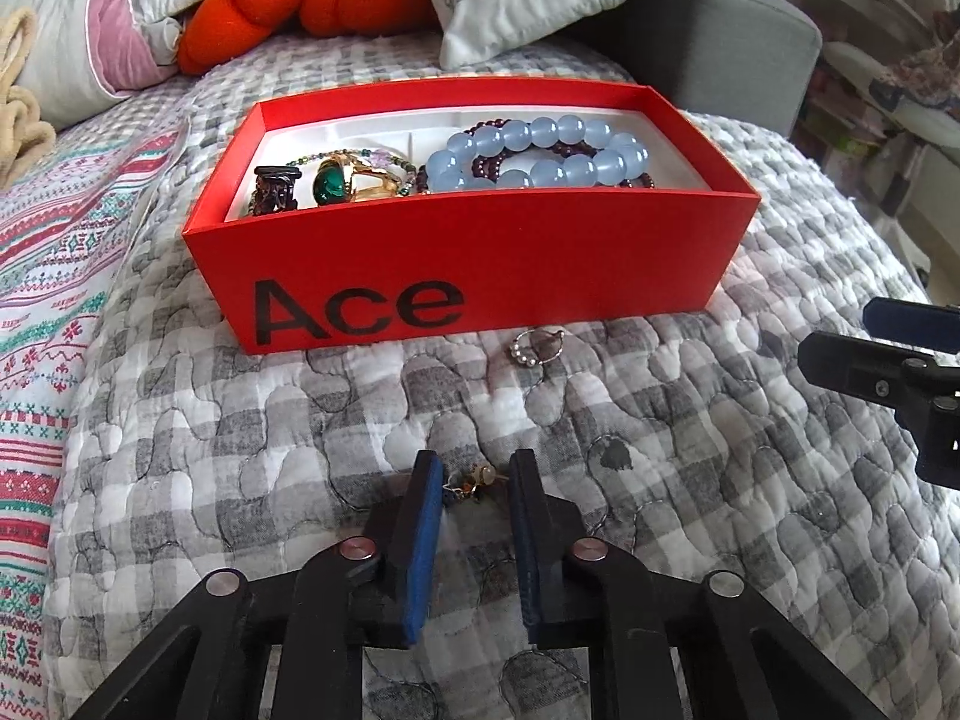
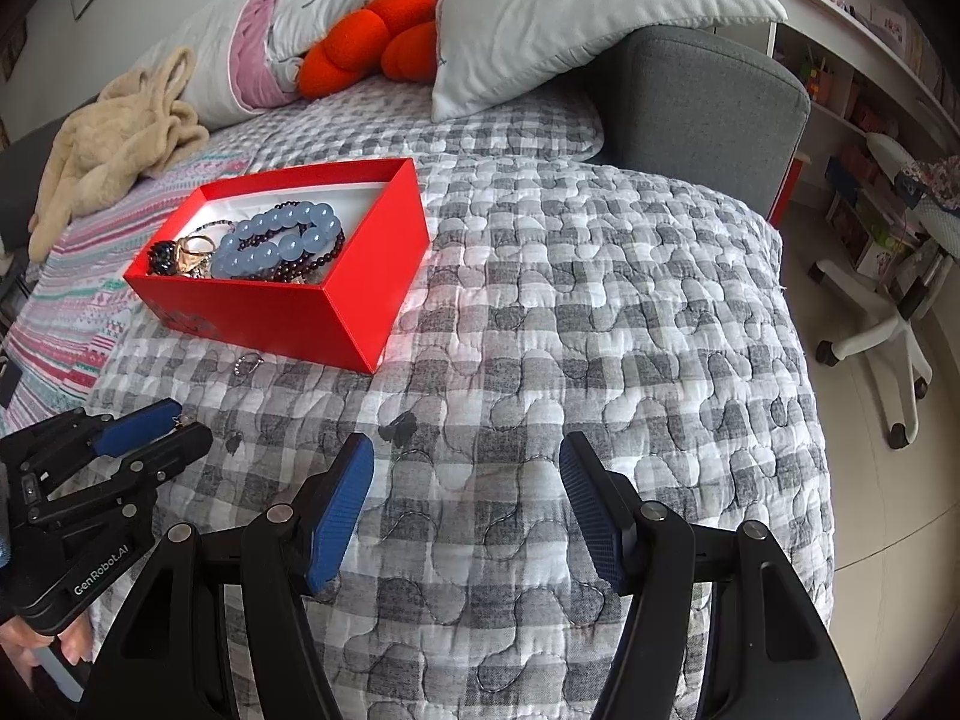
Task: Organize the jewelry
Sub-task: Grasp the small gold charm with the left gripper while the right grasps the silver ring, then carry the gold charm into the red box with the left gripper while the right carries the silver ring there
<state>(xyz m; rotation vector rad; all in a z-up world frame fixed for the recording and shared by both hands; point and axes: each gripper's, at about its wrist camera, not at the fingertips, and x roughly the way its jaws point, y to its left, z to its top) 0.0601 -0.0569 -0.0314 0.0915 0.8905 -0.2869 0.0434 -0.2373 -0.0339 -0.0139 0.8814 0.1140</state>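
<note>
Grey-checked quilt (image 1: 690, 456) covers the bed where the sorting goes on. On it, close to the near edge, lies a small ring (image 1: 474, 483) with an amber stone, set between the blue pads of the left gripper (image 1: 474, 480); the jaws have drawn nearly together around it, and the pads look to be touching or almost touching the piece, so the pinch appears to be forming rather than firm. Its orientation is too small to read; it seems to lie crosswise between the pads. Just beyond, a beaded silver ring (image 1: 536, 348) rests on the quilt in front of the red box (image 1: 468, 252), which already holds blue beads (image 1: 540, 153), dark beads and a green-stoned ring (image 1: 336, 180). Off to the right, the right gripper (image 2: 468, 480) hovers wide open and empty. Next, judging by the layout: lift the ring cleanly and carry it forward over the box wall.
</note>
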